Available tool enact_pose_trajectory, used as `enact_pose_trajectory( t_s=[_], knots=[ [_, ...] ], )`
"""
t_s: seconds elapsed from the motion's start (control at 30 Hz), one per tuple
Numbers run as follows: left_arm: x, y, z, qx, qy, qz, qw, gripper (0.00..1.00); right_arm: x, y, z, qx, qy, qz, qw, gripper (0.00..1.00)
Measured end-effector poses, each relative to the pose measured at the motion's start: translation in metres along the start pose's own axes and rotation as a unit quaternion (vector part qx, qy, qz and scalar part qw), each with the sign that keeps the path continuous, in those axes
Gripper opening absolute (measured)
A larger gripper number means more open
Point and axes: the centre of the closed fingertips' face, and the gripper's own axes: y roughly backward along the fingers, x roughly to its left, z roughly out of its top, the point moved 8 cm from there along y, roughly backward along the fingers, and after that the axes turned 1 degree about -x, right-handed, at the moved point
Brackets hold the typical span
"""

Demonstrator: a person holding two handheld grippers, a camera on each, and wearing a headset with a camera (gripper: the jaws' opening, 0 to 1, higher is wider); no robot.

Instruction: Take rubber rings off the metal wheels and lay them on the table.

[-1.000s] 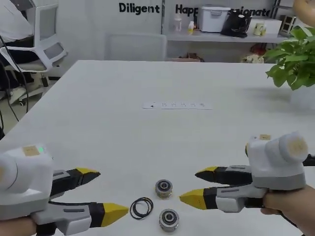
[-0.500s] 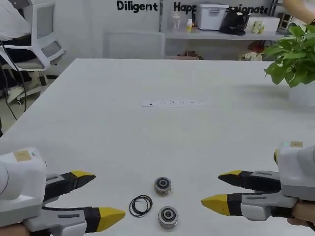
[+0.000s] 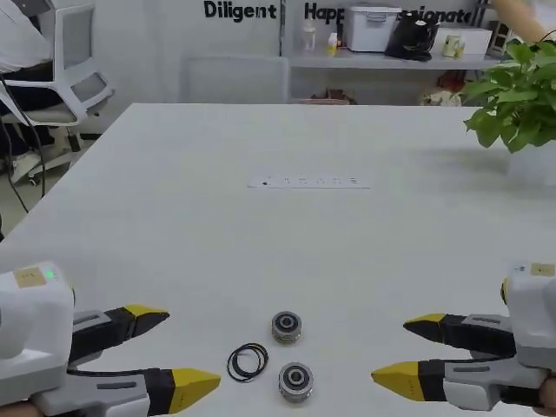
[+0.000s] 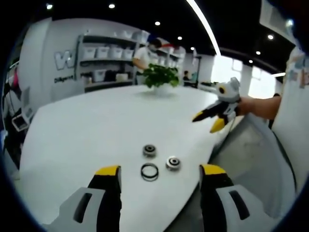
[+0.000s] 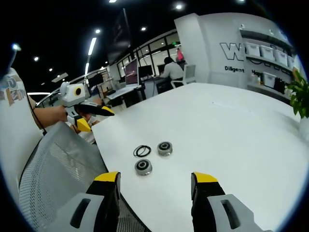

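Since a second ago your right gripper [image 3: 405, 349] has backed off toward the table's [image 3: 347, 243] right edge, and your left gripper [image 3: 178, 347] has moved slightly left. Both stand wide open, holding nothing. Two metal wheels [image 3: 287, 325] sit by the near edge between them, with rubber rings [image 3: 248, 360] lying loose just left of the nearer wheel [image 3: 296, 380]. Whether any ring remains fitted is unclear. Check first, then steady that wheel with one gripper and peel with the other.

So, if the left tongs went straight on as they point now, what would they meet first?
Probably the rubber rings, lying on the table just ahead of the left tongs; how high the tongs are is unclear.
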Motion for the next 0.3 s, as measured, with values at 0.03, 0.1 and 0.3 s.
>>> enact_pose_trajectory(
  t_s=[0.03,0.1,0.3],
  knots=[
    [0.0000,0.0000,-0.0002,0.001,0.000,0.000,1.0000,0.66,-0.0012,0.0004,-0.0005,0.000,0.000,-0.001,1.0000,0.58],
    [0.0000,0.0001,-0.0006,0.003,0.001,-0.001,1.0000,0.66,-0.0009,0.0000,-0.0009,0.000,0.000,0.000,1.0000,0.57],
    [0.0004,0.0009,-0.0017,0.006,0.002,0.000,1.0000,0.65,-0.0023,-0.0003,-0.0021,0.001,0.003,0.000,1.0000,0.57]
  ],
)
